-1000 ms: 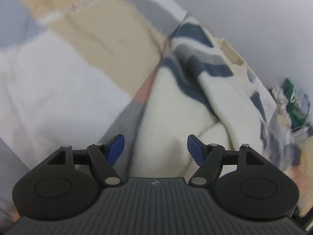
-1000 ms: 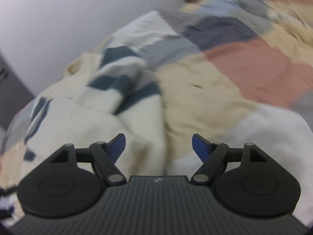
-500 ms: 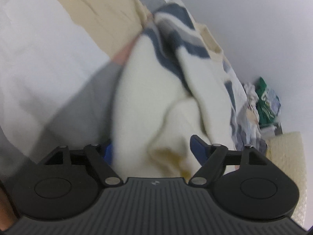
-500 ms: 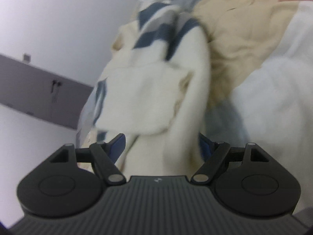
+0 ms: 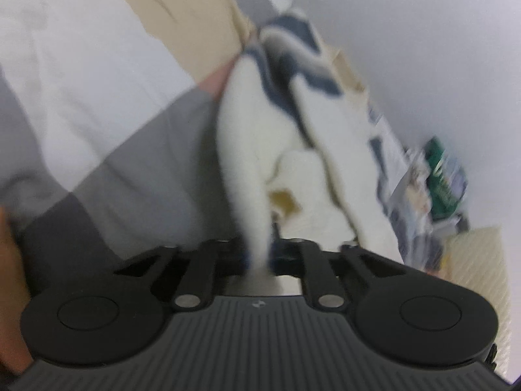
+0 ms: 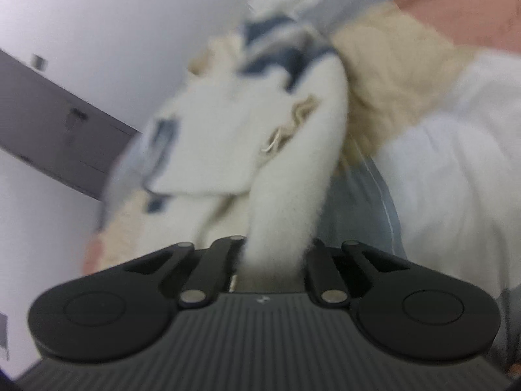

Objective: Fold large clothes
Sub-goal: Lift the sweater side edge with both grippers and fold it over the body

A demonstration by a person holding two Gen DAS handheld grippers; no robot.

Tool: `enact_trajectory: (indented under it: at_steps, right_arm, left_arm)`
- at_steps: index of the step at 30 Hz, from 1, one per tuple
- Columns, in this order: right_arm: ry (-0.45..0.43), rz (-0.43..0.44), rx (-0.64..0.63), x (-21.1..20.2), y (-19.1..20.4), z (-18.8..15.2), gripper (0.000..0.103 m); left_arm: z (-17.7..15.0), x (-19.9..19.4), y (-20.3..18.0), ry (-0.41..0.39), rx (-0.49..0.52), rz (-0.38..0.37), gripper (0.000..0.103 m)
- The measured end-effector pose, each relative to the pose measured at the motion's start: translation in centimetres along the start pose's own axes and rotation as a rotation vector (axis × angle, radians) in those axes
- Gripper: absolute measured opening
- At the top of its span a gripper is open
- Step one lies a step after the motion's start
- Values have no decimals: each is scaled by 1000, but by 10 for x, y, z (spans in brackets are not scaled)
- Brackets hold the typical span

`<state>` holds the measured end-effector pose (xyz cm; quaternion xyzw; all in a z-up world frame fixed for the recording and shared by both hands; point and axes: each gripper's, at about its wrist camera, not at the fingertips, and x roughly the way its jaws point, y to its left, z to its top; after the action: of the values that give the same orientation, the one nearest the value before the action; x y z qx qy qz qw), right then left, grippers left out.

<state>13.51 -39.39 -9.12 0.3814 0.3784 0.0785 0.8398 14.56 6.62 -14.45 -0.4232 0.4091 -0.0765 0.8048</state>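
A cream fleece garment with navy and grey stripes (image 5: 260, 137) lies bunched on a patchwork bedspread (image 5: 97, 91). My left gripper (image 5: 259, 260) is shut on a fold of the cream garment, which rises from between the fingers. In the right wrist view the same garment (image 6: 234, 137) stretches up from my right gripper (image 6: 273, 257), which is shut on another fold of it. The fingertips of both grippers are hidden by the cloth. Both views are blurred.
The bedspread has white, grey, beige and pink patches (image 6: 456, 150). A white wall (image 5: 423, 32) runs behind the bed. A pile of mixed clothes (image 5: 436, 176) lies at the far right. A dark headboard panel (image 6: 49, 123) shows at the left.
Both grippers went from open above the garment to shut on folds of it. The cloth now runs taut up from each gripper.
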Motion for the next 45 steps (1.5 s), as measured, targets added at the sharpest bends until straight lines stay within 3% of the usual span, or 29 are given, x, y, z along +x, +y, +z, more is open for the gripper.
enact_trajectory:
  at_steps: [3, 14, 19, 24, 28, 32, 39, 45]
  right_arm:
    - [-39, 60, -19, -20, 6, 7, 9]
    - [-127, 268, -57, -108, 43, 18, 9]
    - [-172, 356, -129, -167, 68, 23, 9]
    - [-248, 388, -209, -214, 100, 42, 9]
    - [-289, 365, -241, -220, 124, 70, 10]
    - [-278, 313, -223, -192, 128, 99, 10]
    - [-250, 250, -116, -112, 113, 142, 11]
    - [-243, 221, -36, -30, 87, 170, 12]
  left_arm:
    - [0, -28, -4, -40, -41, -124, 7]
    - [-14, -132, -44, -135, -31, -379, 7]
    - [-20, -185, -80, -192, 42, -497, 7]
    - [-12, -219, -120, -240, 134, -585, 7]
    - [4, -213, -147, -276, 219, -531, 7]
    - [34, -181, -157, -264, 228, -461, 7]
    - [100, -88, -161, -239, 243, -346, 7]
    - [154, 17, -143, -172, 247, -273, 8]
